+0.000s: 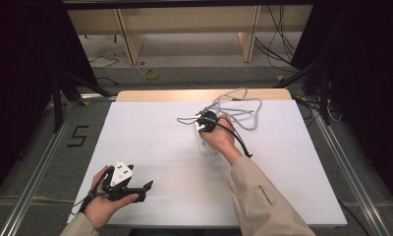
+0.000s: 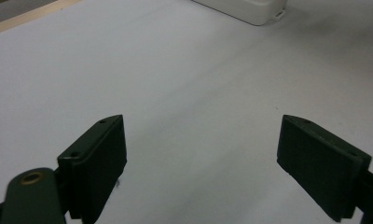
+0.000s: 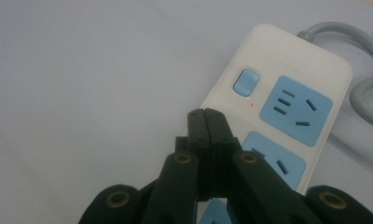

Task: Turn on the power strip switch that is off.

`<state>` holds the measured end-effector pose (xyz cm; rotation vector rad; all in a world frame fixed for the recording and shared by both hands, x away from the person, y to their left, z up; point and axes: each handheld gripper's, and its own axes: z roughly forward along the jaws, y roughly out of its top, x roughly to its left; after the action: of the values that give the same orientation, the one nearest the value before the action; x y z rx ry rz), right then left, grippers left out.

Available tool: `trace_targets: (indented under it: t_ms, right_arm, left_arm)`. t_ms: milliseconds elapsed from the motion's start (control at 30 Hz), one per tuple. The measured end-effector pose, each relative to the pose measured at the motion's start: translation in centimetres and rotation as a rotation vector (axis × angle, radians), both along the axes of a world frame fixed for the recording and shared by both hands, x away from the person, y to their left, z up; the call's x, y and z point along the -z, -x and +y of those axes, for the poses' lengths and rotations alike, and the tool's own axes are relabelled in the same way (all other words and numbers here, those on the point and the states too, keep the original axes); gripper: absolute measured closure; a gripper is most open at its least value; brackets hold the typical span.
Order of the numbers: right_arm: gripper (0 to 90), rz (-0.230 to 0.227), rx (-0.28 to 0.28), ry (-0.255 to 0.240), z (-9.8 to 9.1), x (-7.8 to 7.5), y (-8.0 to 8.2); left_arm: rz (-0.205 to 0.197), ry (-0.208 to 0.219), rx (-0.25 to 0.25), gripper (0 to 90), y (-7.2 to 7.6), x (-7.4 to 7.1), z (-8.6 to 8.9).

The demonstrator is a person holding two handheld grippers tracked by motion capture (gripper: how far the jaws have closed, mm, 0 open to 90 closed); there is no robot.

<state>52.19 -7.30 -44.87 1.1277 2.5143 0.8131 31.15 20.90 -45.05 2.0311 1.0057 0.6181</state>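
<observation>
A white power strip (image 1: 205, 146) with blue sockets lies mid-table, and its grey cable (image 1: 239, 106) coils behind it. My right gripper (image 1: 204, 127) is held over the strip's far end, pointing down. In the right gripper view the right gripper (image 3: 205, 115) is shut with nothing between its jaws, and its tips sit just short of the blue switch (image 3: 246, 82) on the strip (image 3: 296, 70). My left gripper (image 1: 146, 191) rests near the table's front left and is open. In the left gripper view the left gripper (image 2: 201, 158) has bare table between its jaws, with the strip's end (image 2: 250, 10) far ahead.
The white table top (image 1: 150, 137) has a wooden strip along its far edge (image 1: 165, 95). Beyond it stand wooden shelf legs (image 1: 130, 44) and loose cables on the floor (image 1: 150, 73). Metal rails (image 1: 37, 172) run along both sides of the table.
</observation>
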Motion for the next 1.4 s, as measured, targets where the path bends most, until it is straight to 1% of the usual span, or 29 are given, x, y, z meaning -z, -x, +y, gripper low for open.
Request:
trace_targets:
  t_ms: [133,200,233,300,400,600,667,733,767,800,833,867,933,1000,1167,1300,1400]
  right_arm:
    - [90.0,-0.009,-0.003,0.025,0.3,-0.02,0.14]
    - [90.0,-0.006,-0.002,0.019,0.19,-0.02,0.06]
    - [90.0,-0.009,0.008,0.016,0.08,-0.03,0.0]
    - [90.0,-0.026,0.026,0.046,-0.16,-0.11,-0.11]
    - [90.0,-0.024,0.023,0.033,-0.49,-0.05,-0.3]
    - [90.0,-0.027,0.027,0.032,-0.43,-0.05,-0.33]
    - [90.0,-0.03,0.025,0.018,-0.5,-0.09,-0.39]
    - [90.0,-0.021,0.026,-0.02,-0.39,-0.27,-0.36]
    - [90.0,-0.024,0.022,-0.014,-0.23,-0.32,-0.34]
    - [90.0,-0.024,0.018,0.008,-0.05,-0.32,-0.31]
    - [90.0,-0.027,0.015,0.016,0.06,-0.23,-0.32]
    - [90.0,-0.027,0.018,0.013,0.11,-0.23,-0.33]
    - [90.0,-0.032,0.015,0.025,0.13,-0.25,-0.31]
    - [90.0,-0.033,0.018,0.03,0.07,-0.26,-0.29]
    - [90.0,-0.031,0.02,0.033,0.13,-0.15,-0.29]
    - [90.0,-0.031,0.023,0.039,0.2,-0.1,-0.25]
    - [90.0,-0.022,0.024,0.041,0.26,-0.11,-0.26]
  left_arm:
    - [0.0,-0.003,0.002,15.3,0.02,-0.03,0.03]
    - [-0.001,-0.002,0.002,15.3,0.03,-0.03,0.03]
    - [0.0,-0.002,0.001,15.3,0.03,-0.03,0.04]
    - [0.0,-0.003,0.002,15.3,-0.01,-0.02,0.06]
    - [0.001,-0.001,0.001,15.3,-0.04,0.01,0.02]
    - [0.002,0.001,0.001,15.4,-0.04,0.02,0.02]
    - [0.002,0.001,0.001,15.3,-0.04,0.03,0.03]
    - [0.001,0.001,0.0,15.3,-0.04,0.01,0.04]
    - [0.001,0.001,-0.001,15.3,-0.03,0.01,0.04]
    - [0.001,0.001,-0.001,15.3,-0.03,0.01,0.05]
    - [0.001,0.002,-0.001,15.4,-0.01,0.0,0.05]
    - [0.001,-0.002,0.001,15.4,0.0,-0.02,0.09]
    - [0.002,-0.003,0.002,15.3,0.0,-0.03,0.11]
    - [0.0,0.002,0.0,15.3,-0.03,0.02,0.07]
    - [0.001,-0.003,0.002,15.4,0.0,-0.02,0.04]
    - [0.002,0.001,0.0,15.4,0.0,0.02,0.0]
    - [0.002,0.002,0.002,15.4,-0.01,0.03,0.01]
